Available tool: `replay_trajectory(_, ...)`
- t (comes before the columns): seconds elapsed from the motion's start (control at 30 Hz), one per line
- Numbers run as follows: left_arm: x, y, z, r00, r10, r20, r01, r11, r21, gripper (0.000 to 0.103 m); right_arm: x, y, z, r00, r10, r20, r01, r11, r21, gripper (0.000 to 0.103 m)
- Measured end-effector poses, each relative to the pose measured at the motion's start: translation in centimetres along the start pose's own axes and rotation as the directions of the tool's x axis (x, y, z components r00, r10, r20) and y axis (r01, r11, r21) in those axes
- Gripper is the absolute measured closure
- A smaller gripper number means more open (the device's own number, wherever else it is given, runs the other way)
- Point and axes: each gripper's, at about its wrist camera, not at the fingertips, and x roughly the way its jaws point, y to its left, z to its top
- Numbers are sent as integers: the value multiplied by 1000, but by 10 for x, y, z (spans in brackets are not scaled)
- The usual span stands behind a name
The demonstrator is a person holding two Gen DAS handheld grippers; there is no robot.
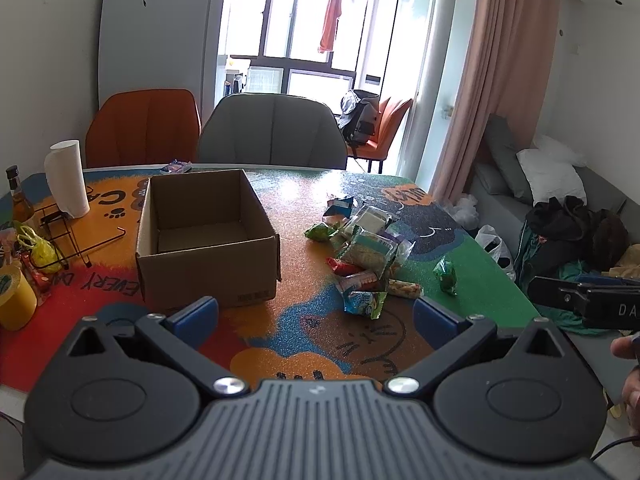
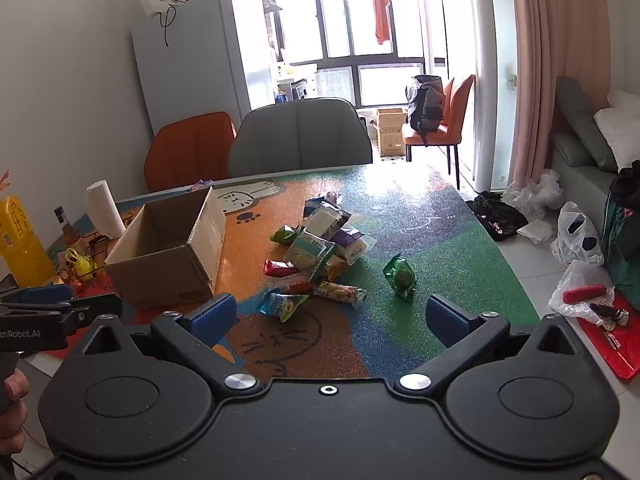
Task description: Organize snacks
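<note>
I am holding my left gripper (image 1: 316, 320) above the near edge of the colourful cartoon-printed table mat (image 1: 288, 344), with its two blue-padded fingers (image 1: 198, 314) spread wide and nothing sitting between them. My right gripper (image 2: 328, 314) is hovering the same way over the near edge of the table, its blue pads far apart and gripping nothing.

The open brown cardboard box (image 1: 204, 236) is standing upright on the orange part of the mat, left of centre, and I am seeing its inside as bare. To the right of the box, well apart from it, the heap of small plastic snack packets (image 1: 368, 256) is lying in a loose pile; pale noodle-style packs are resting on top, with red and green wrappers sticking out along the near side. One crumpled green snack packet (image 1: 446, 274) is lying alone on the green patch, just right of the pile and not touching it.

At the table's left edge a white paper towel roll (image 1: 66, 178) is standing upright beside a dark glass bottle (image 1: 18, 196). Behind the table a grey upholstered chair (image 1: 272, 132) and an orange upholstered chair (image 1: 142, 126) are facing me.
</note>
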Motion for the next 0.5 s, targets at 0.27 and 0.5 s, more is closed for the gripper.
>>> replay_trajectory(0.27,-6,4,-1,1000,6,13,-5,1000,-12,0,-3,4,-1,1000,7,8,-7,1000,-12,0)
replay_trajectory(0.5,-8,3,-3,1000,-1,14,1,1000,-8,0,-4,6,0,1000,5,10,-5,1000,-14,0)
